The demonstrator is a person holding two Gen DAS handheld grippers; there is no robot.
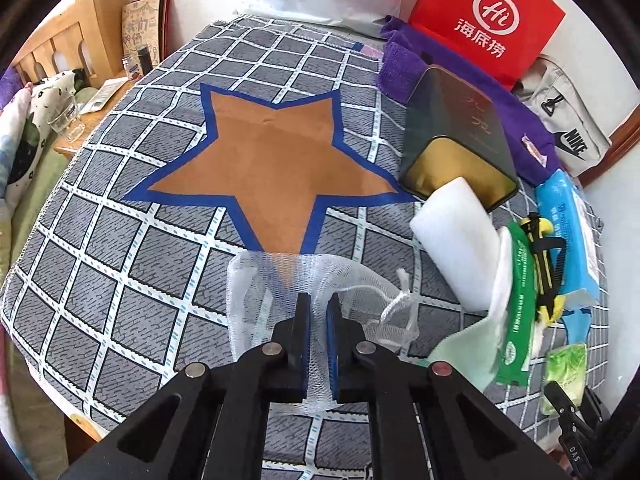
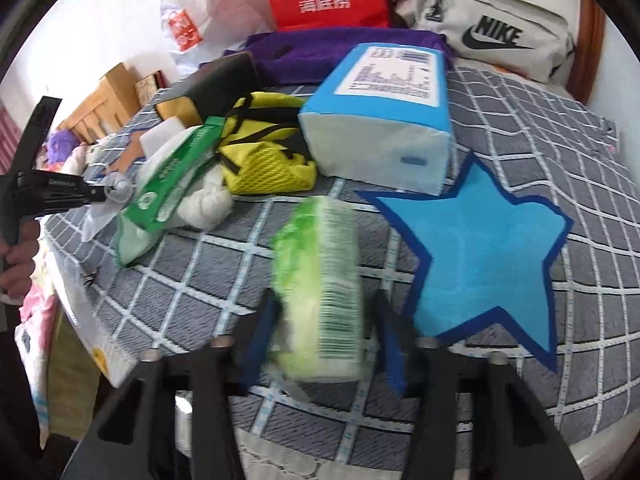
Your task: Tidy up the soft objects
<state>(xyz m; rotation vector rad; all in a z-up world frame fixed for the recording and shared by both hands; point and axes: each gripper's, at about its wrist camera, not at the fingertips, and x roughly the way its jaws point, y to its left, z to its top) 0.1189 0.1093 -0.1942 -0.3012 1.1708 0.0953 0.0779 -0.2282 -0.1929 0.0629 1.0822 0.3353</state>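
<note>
**Mesh bag pinched in my left, green pack between my right fingers**

Left wrist view: my left fingers (image 1: 319, 300) are clenched on a white mesh bag (image 1: 280, 280), the netting squeezed between the blue pads and running down between them. The bag lies on the grey checked cloth (image 1: 120, 240), just at the lower tip of the brown star (image 1: 272, 152) with its blue border. The bag's drawstring (image 1: 400, 304) trails to the right. Further right sit a white foam block (image 1: 452, 232), a green packet (image 1: 516, 312), a blue tissue pack (image 1: 568, 232) and a dark tin (image 1: 460, 128) lying on a purple towel (image 1: 404, 68).

Right wrist view: my right fingers (image 2: 320, 332) stand either side of a green wrapped pack (image 2: 320, 272), which is blurred; the pads look close against its sides, but I cannot tell whether they press on it. It sits on the checked cloth, just left of the blue star (image 2: 480, 248). Behind it are the yellow mesh pouch (image 2: 264, 156), the blue tissue pack and the green packet. At the left edge, a hand (image 2: 16, 256) holds the other tool.
</note>
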